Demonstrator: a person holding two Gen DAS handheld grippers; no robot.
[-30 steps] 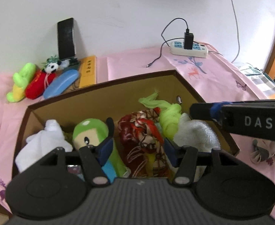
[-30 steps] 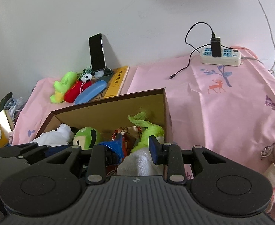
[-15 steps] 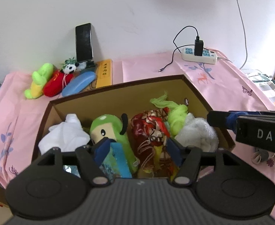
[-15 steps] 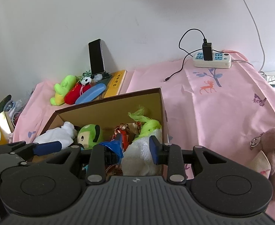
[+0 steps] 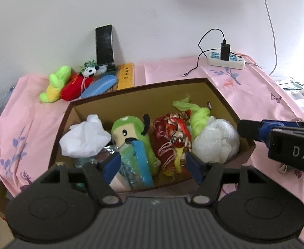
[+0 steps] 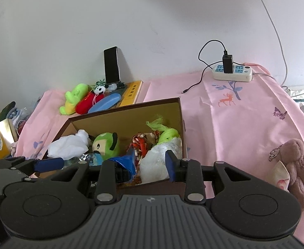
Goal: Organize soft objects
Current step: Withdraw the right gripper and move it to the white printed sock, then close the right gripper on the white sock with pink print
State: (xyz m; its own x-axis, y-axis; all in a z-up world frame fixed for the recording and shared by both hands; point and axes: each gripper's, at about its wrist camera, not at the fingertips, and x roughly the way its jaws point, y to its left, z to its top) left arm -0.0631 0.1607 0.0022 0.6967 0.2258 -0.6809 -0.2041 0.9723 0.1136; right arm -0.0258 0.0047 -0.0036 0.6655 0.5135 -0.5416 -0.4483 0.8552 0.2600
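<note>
A brown cardboard box (image 5: pixel 131 91) stands on the pink tablecloth. Inside lie a white cloth (image 5: pixel 85 139), a green plush (image 5: pixel 131 132), a red patterned cloth (image 5: pixel 172 137), a lime green scarf (image 5: pixel 197 114) and a white fluffy towel (image 5: pixel 216 141). My left gripper (image 5: pixel 153 164) hovers open above the box's near wall, gripping nothing. My right gripper (image 6: pixel 149 164) is open at the box's near right corner. The white towel (image 6: pixel 158 161) shows behind its fingers, untouched. Each gripper appears from the side in the other's view.
At the back left lie a lime plush (image 5: pixel 54 85), a red plush (image 5: pixel 75 85), a panda (image 5: pixel 88 71), a blue case (image 5: pixel 100 85), a yellow book (image 5: pixel 127 76) and a propped phone (image 5: pixel 104 43). A power strip (image 5: pixel 226 60) sits back right. A brown teddy (image 6: pixel 299 166) lies right of the box.
Both grippers have drawn back and slightly up from the box, so more of it and its contents shows. Their jaws stand a little wider.
</note>
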